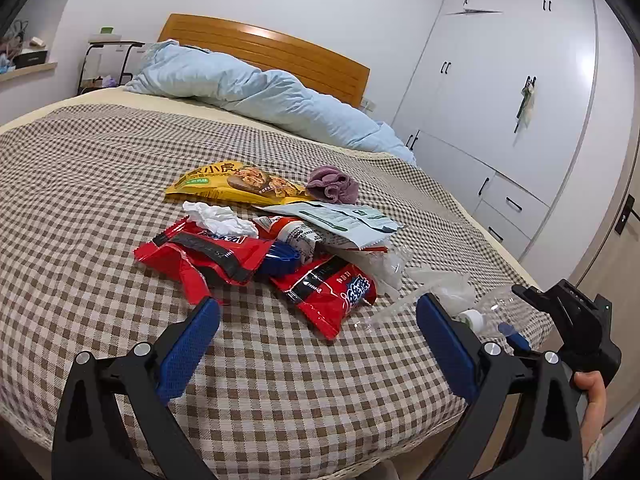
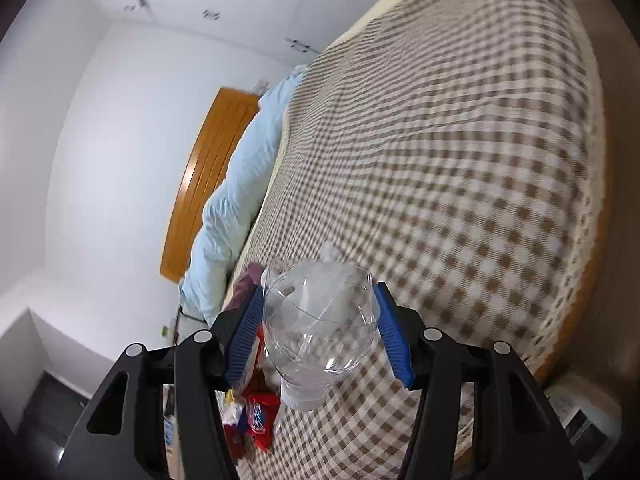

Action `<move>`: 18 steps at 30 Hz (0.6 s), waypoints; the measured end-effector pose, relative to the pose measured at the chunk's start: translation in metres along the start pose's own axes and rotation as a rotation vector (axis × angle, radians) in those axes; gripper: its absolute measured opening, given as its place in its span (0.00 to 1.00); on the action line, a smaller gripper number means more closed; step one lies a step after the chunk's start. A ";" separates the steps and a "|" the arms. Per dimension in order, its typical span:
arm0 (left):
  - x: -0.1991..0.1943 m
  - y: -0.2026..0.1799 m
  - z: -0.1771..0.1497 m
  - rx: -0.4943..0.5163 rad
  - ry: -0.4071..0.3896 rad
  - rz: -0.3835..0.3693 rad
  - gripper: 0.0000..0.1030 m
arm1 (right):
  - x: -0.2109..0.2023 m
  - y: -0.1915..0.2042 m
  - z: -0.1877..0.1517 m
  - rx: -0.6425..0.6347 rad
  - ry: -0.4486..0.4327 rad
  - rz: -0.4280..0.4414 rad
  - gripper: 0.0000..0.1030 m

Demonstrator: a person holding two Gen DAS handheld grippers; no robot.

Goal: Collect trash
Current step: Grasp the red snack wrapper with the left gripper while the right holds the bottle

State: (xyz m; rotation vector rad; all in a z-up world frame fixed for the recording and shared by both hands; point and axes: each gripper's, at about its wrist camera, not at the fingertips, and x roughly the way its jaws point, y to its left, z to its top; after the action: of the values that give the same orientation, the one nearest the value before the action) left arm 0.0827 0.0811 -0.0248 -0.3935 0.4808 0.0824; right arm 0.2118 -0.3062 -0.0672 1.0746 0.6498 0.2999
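Your right gripper (image 2: 318,328) is clamped across the body of a clear, crumpled plastic bottle (image 2: 320,320) with a white cap, blue pads pressed to either flank, cap end towards the camera; the bottle is carried clear of the brown-and-cream checked bedspread (image 2: 460,160) near the bed's edge; this view is smeared by motion, so finer detail cannot be confirmed. Your left gripper (image 1: 318,344) stands wide with nothing between its blue pads, hovering over the bedspread just short of the litter heap. The heap comprises a red foil snack wrapper (image 1: 200,256), a second red printed packet (image 1: 332,292), a crumpled white tissue (image 1: 218,216), a yellow printed snack bag (image 1: 236,184), a pale green torn sachet (image 1: 340,220) and a clear film bag (image 1: 440,284); a mauve balled cloth (image 1: 332,184) lies just beside the yellow bag and may not be rubbish. Assessment: the bottle is light, thin-walled and slick; it will buckle and may squirt out under a hard squeeze, so hold mid-body with moderate pressure. The wrappers are limp, weightless and slippery; pinch each at a raised crease or edge, not flat against the soft bedding, or you risk catching the fabric.
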 end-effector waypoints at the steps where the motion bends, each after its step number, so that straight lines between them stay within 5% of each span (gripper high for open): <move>1: 0.000 -0.001 0.000 0.001 0.001 -0.001 0.92 | -0.003 -0.003 0.002 0.013 -0.008 -0.005 0.54; 10: 0.002 -0.009 0.004 0.047 -0.002 0.016 0.92 | -0.015 -0.015 0.011 0.053 -0.049 -0.022 0.54; 18: 0.010 -0.007 0.012 0.176 0.023 0.169 0.92 | -0.026 -0.028 0.015 0.086 -0.066 -0.023 0.54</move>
State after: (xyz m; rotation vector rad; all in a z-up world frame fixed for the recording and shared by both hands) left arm 0.0985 0.0793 -0.0171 -0.1808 0.5391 0.1983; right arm 0.1983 -0.3434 -0.0777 1.1539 0.6205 0.2174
